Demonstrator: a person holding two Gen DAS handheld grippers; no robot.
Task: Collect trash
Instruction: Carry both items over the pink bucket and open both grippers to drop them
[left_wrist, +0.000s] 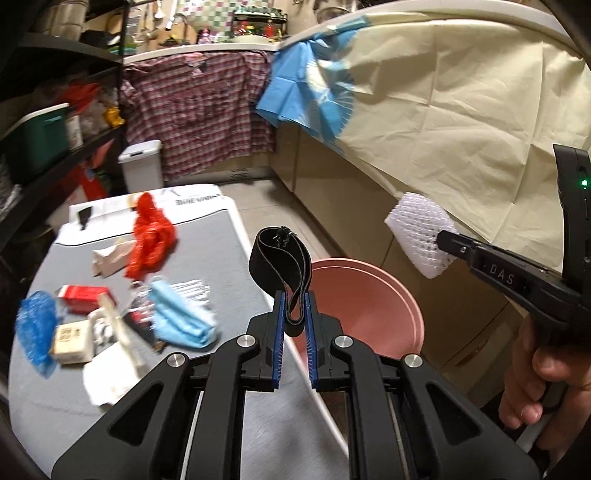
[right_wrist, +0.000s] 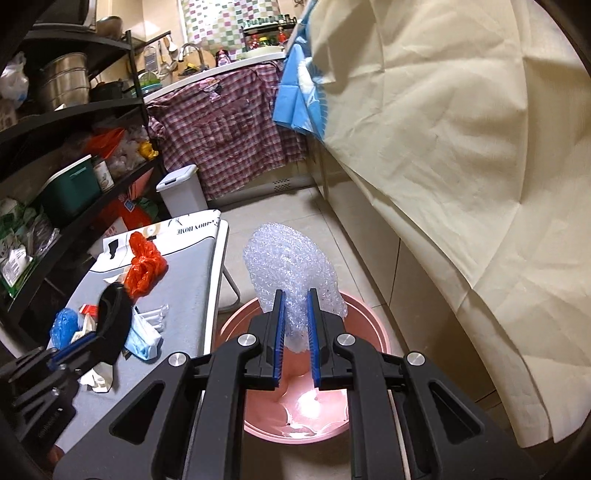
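Note:
My left gripper (left_wrist: 294, 295) is shut on a black elastic band (left_wrist: 275, 254), held above the edge between the grey board (left_wrist: 207, 251) and the pink bucket (left_wrist: 369, 295). My right gripper (right_wrist: 295, 295) is shut on a white foam net sleeve (right_wrist: 291, 273), held above the pink bucket (right_wrist: 362, 325) on the floor. The sleeve (left_wrist: 419, 234) and right gripper (left_wrist: 448, 242) also show in the left wrist view. Trash lies on the board: a red plastic bag (left_wrist: 149, 236), a blue mask (left_wrist: 183, 319), a blue bag (left_wrist: 35, 328), small boxes and paper.
A white lidded bin (left_wrist: 142, 166) stands on the floor beyond the board. Black shelves (right_wrist: 55, 155) full of goods run along the left. A cream cloth (right_wrist: 461, 147) hangs over the counter on the right. A checked shirt (left_wrist: 199, 107) hangs at the back.

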